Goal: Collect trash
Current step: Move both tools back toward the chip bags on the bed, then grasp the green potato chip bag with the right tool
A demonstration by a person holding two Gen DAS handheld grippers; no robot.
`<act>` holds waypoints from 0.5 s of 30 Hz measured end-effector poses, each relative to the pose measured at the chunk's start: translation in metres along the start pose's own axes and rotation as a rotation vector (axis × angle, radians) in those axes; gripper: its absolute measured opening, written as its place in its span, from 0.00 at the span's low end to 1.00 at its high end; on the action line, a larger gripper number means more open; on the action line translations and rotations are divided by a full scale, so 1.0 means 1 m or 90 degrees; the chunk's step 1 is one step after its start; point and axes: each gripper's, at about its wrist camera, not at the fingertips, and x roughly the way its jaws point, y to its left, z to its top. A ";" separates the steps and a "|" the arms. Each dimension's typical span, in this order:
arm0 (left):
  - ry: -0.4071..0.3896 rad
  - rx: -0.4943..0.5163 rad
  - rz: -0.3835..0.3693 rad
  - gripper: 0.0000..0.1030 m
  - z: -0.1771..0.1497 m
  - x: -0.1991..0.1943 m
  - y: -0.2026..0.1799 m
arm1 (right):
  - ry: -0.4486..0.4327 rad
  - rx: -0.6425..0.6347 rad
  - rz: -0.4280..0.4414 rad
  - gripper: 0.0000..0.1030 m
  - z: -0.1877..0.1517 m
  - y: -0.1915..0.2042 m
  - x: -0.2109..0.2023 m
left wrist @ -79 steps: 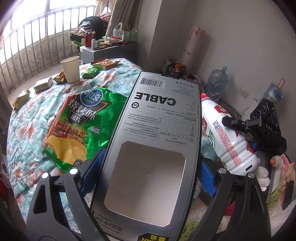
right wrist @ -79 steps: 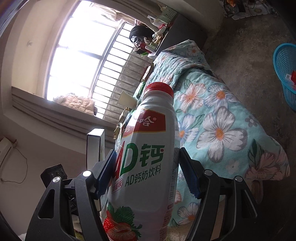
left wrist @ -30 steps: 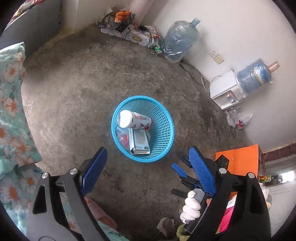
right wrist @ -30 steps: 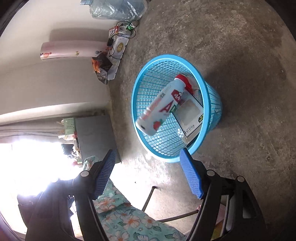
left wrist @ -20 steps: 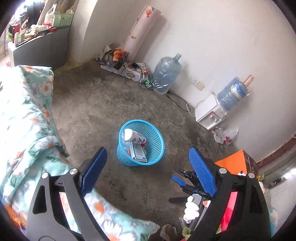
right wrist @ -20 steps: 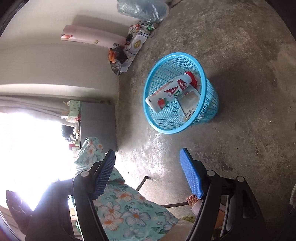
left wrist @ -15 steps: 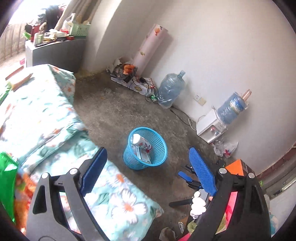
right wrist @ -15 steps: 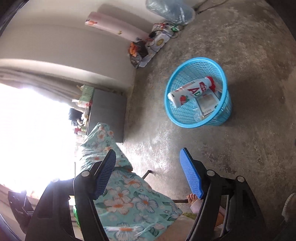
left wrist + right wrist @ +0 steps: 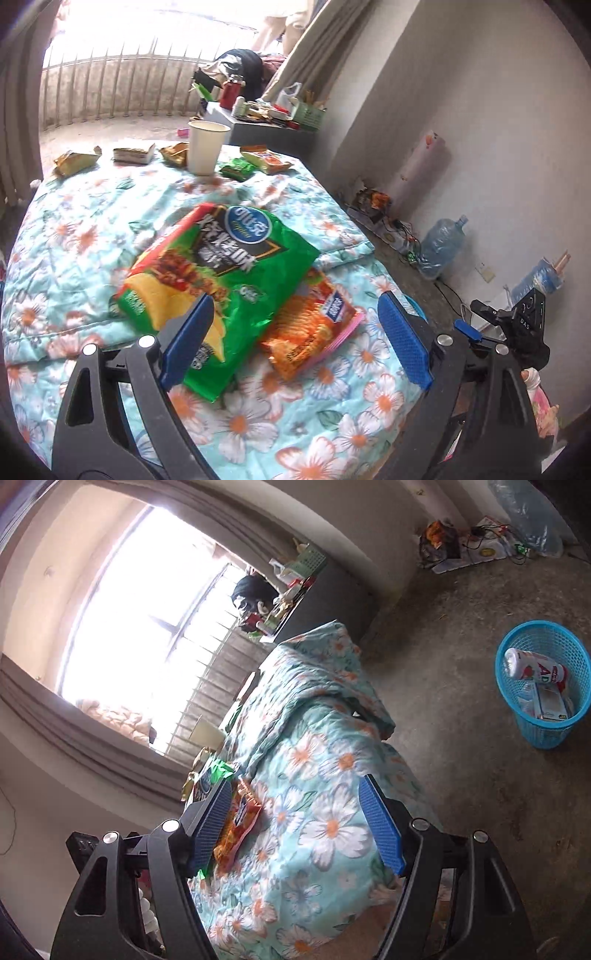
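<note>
Both claws stand wide open with nothing between their blue pads: the left claw [image 9: 295, 345] hangs over the flowered quilt [image 9: 74, 236], and the right claw [image 9: 301, 821] sits at the quilt's edge, rolled to one side. The nearest trash is the green chip bag [image 9: 221, 280], which lies partly on top of the orange snack bag [image 9: 310, 328]; further back stand a paper cup [image 9: 205, 147] and several small wrappers [image 9: 75, 160] near the window. The blue basket [image 9: 546, 734] waits on the concrete floor, well apart from the bed, already holding a milk-drink bottle [image 9: 532, 670] and a flat box [image 9: 552, 703]. The likeliest slip, I would judge, is a pinch on the slick green bag that also catches a fold of quilt, dragging the cloth and tipping the cup. Because the two bags overlap, lifting the green one could slide the orange one off the bed's edge. A flat, crinkly bag gripped at one corner may also fold and fall short of the basket during the carry.
</note>
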 end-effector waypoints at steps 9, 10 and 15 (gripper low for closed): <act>-0.006 -0.021 0.066 0.83 -0.015 -0.008 0.046 | 0.134 -0.006 0.030 0.68 -0.043 0.041 0.063; -0.005 -0.016 0.072 0.83 -0.015 -0.006 0.048 | 0.147 -0.004 0.033 0.68 -0.047 0.044 0.069; 0.001 0.003 0.113 0.83 -0.022 0.002 0.053 | 0.194 -0.003 0.033 0.68 -0.059 0.057 0.098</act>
